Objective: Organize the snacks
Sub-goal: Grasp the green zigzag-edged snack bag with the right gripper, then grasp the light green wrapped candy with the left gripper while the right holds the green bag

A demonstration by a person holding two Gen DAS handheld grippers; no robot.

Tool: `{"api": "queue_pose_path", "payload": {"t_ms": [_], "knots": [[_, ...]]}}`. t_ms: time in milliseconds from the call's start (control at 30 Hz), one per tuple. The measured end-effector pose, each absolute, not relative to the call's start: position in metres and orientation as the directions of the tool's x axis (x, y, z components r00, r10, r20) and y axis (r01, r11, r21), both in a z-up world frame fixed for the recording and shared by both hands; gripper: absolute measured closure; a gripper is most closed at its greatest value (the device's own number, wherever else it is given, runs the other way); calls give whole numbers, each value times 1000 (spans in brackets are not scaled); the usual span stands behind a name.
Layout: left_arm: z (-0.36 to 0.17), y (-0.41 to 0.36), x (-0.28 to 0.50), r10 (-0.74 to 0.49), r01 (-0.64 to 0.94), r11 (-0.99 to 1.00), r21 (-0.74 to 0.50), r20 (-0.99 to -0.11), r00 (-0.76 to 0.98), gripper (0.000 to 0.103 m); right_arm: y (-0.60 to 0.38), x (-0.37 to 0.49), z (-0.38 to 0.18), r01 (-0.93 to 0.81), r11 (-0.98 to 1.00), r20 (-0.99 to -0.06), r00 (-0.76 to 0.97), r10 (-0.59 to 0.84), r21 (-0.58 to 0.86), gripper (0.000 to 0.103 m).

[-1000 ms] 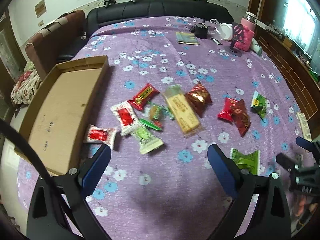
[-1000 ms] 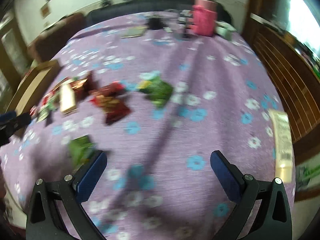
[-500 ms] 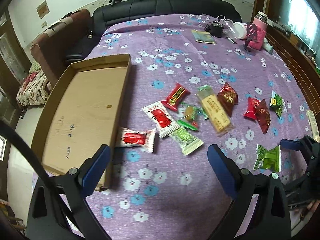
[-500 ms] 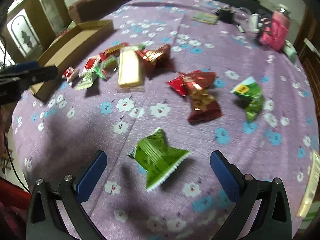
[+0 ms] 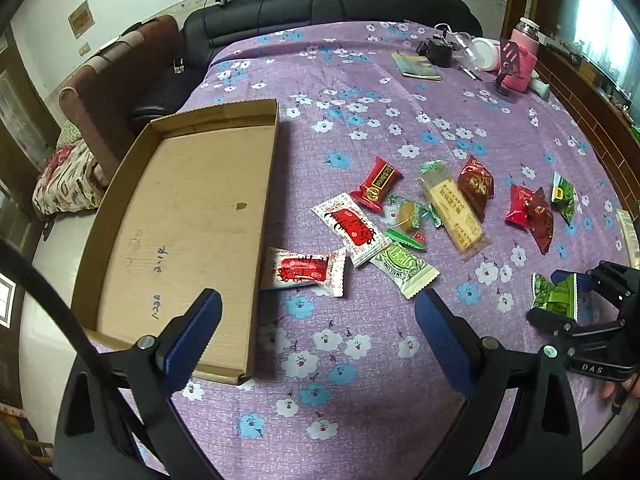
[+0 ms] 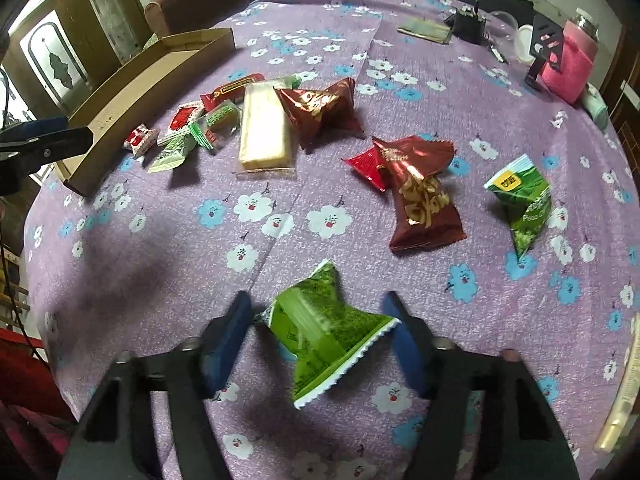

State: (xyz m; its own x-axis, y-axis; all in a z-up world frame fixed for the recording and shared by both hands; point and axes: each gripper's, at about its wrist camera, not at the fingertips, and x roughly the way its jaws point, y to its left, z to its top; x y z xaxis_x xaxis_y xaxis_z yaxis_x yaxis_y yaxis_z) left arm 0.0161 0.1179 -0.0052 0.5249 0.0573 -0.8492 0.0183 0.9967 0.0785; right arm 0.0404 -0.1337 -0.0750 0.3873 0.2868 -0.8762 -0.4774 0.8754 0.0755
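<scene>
The green snack packet [image 6: 320, 332] lies on the purple flowered cloth [image 6: 280, 248] of the bench, directly between the two blue fingers [image 6: 226, 338] of the right gripper [image 6: 320, 340]. The fingers stand to either side of it, near its crinkled ends; the left-hand pad looks to be just at the packet's edge and the other pad close to its serrated end, but whether they press on it cannot be told. The same packet [image 5: 554, 298] shows in the left wrist view, sitting between the right gripper's [image 5: 560, 300] tips.

Beyond it lie a dark red packet with gold print [image 6: 420, 204] overlapping a bright red one, and to the right a second green packet [image 6: 524, 200]. Farther off is a cluster: a long pale wafer bar [image 6: 264, 128], another dark red packet [image 6: 320, 110] against it, and several small red, white and green sweets [image 6: 188, 132].

The left gripper [image 5: 316, 336] hovers with its fingers [image 5: 192, 336] spread wide and nothing between them. One finger is over the near corner of the cardboard tray [image 5: 256, 208], the other over bare cloth. A red-and-white wrapper [image 5: 302, 272] lies touching the tray's side wall.

At the far end of the bench are a pink bottle [image 6: 572, 64], a small book [image 5: 418, 68] and a black sofa [image 5: 340, 4] behind.
</scene>
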Motion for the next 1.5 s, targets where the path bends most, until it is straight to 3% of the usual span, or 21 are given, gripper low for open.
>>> {"api": "queue_pose_path", "payload": {"t_ms": [67, 133, 367, 600, 667, 767, 967, 1067, 1133, 1400, 1500], "knots": [[-2, 117, 15, 58, 21, 996, 82, -839, 540, 6, -135, 38, -74, -476, 877, -877, 392, 279, 66, 59], [0, 115, 15, 50, 35, 996, 82, -837, 544, 6, -136, 35, -74, -476, 878, -877, 395, 273, 58, 61], [-6, 99, 40, -62, 53, 998, -43, -894, 444, 6, -142, 30, -75, -459, 887, -864, 423, 272, 54, 60], [-31, 75, 74, -162, -83, 977, -198, -933, 322, 7, -143, 29, -76, -477, 877, -853, 435, 287, 52, 59], [-40, 74, 80, -210, -118, 961, -249, -938, 275, 8, -144, 29, -76, -487, 872, -852, 434, 294, 53, 60], [-53, 82, 88, -310, -194, 916, -350, -927, 211, 20, -142, 28, -77, -501, 864, -856, 424, 294, 49, 58], [-66, 99, 92, -365, -279, 871, -404, -913, 183, 23, -140, 28, -78, -512, 858, -857, 424, 292, 39, 57], [-70, 103, 93, -393, -299, 853, -428, -903, 173, 30, -144, 27, -78, -515, 856, -848, 427, 313, 56, 57], [-72, 104, 94, -415, -295, 846, -445, -896, 160, 46, -145, 27, -78, -513, 856, -846, 426, 320, 66, 57], [-76, 109, 92, -388, -332, 845, -420, -908, 160, 69, -146, 27, -78, -505, 861, -844, 430, 320, 70, 60], [-76, 107, 88, -347, -331, 862, -383, -923, 165, 85, -149, 28, -77, -496, 862, -837, 425, 345, 104, 64]]}}
